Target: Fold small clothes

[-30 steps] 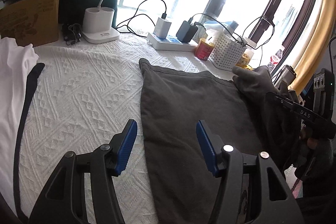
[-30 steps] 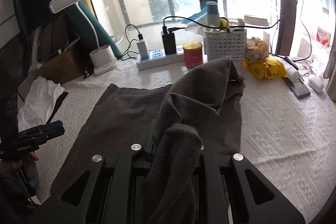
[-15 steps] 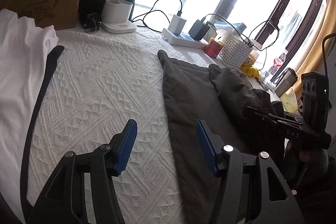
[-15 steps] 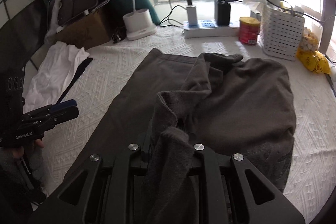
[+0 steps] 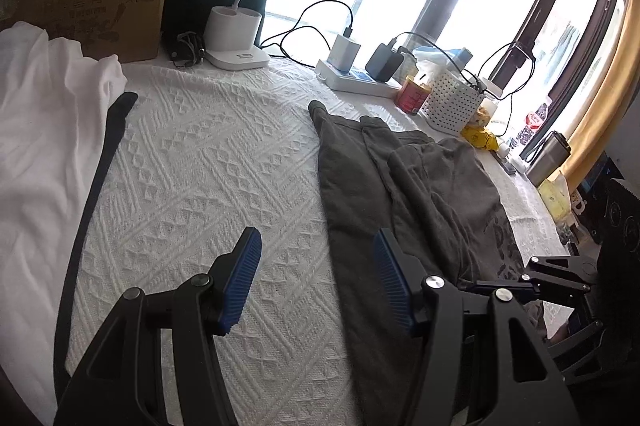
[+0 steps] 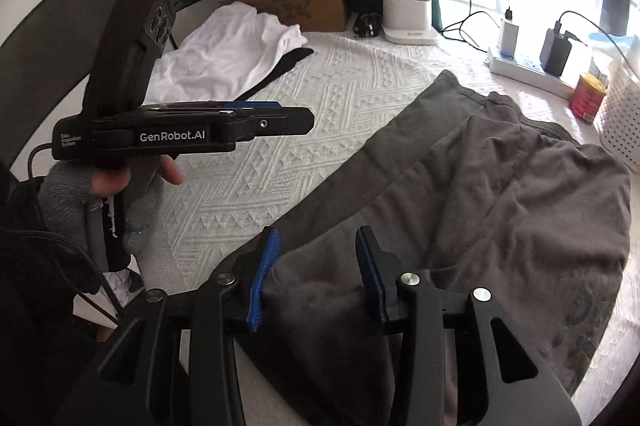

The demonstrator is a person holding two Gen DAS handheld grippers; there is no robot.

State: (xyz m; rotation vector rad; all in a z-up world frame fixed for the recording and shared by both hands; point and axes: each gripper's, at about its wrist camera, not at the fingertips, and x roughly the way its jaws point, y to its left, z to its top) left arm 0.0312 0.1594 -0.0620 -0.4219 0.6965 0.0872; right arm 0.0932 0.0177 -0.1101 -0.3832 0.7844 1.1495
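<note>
Nearest to me, my right gripper (image 6: 316, 266) has just been opening its jaws; a bunched fold of the grey garment (image 6: 500, 194) lies between the blue pads, against the left one, though I can't quite tell whether the right pad touches the cloth. I read it as released, not pinching. My left gripper (image 5: 316, 282) hangs above the table with its jaws parted and nothing between them, over the white textured cloth (image 5: 208, 166) and the garment's left edge.

The grey garment is spread on that cloth toward the right of the table, one part folded over onto the rest, with a dark print near its right hem. In the right wrist view a gloved hand (image 6: 108, 186) holds the left gripper's handle, level above the cloth.

Further left lies a white garment (image 5: 44, 130) with a black strip along its edge. At the back stand a cardboard box (image 5: 100, 14), a white desk lamp (image 5: 236, 38), a power strip (image 5: 356, 78) with chargers, a red can (image 5: 414, 94) and a white perforated basket (image 5: 456, 102).
</note>
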